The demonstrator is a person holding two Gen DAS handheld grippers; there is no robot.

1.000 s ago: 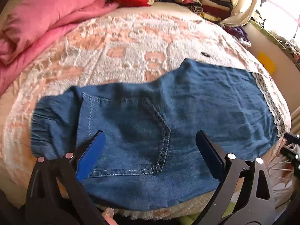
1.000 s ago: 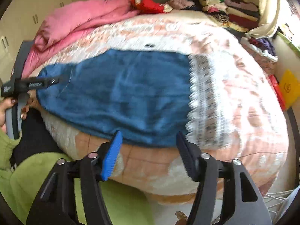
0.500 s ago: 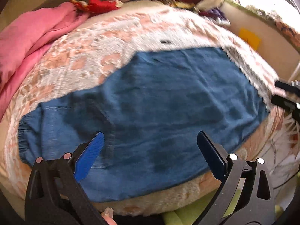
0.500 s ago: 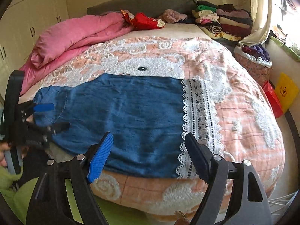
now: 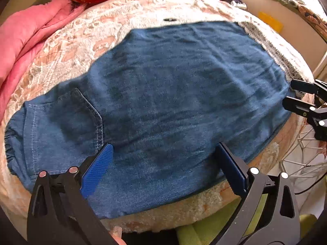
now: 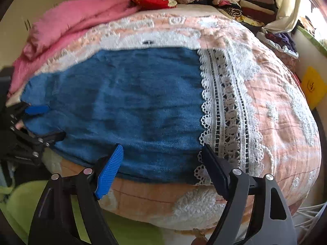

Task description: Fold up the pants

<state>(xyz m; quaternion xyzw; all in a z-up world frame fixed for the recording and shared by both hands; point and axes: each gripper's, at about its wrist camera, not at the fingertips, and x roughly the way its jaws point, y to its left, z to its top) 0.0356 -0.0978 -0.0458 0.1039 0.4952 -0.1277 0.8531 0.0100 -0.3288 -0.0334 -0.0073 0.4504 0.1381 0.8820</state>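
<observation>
Currently left gripper [image 5: 163, 159] is spread wide over the near edge of the pants [image 5: 173, 94], nothing pinched. Right gripper [image 6: 161, 161] has just been opening, jaws apart (only fabric below, no grip) at the lace hem [image 6: 222, 110]. Pants lie flat across the peach bedspread [image 6: 276, 94], back pocket [image 5: 67, 130] up. Pink blanket [image 6: 77, 20] and 1 clothes stack [image 6: 241, 2] sit far behind.

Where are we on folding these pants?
Done: the pants lie flat on the bedspread, apparently leg over leg. In hand: left gripper and right gripper hover open at the near edge, gripping nothing. Left: fold them across.
</observation>
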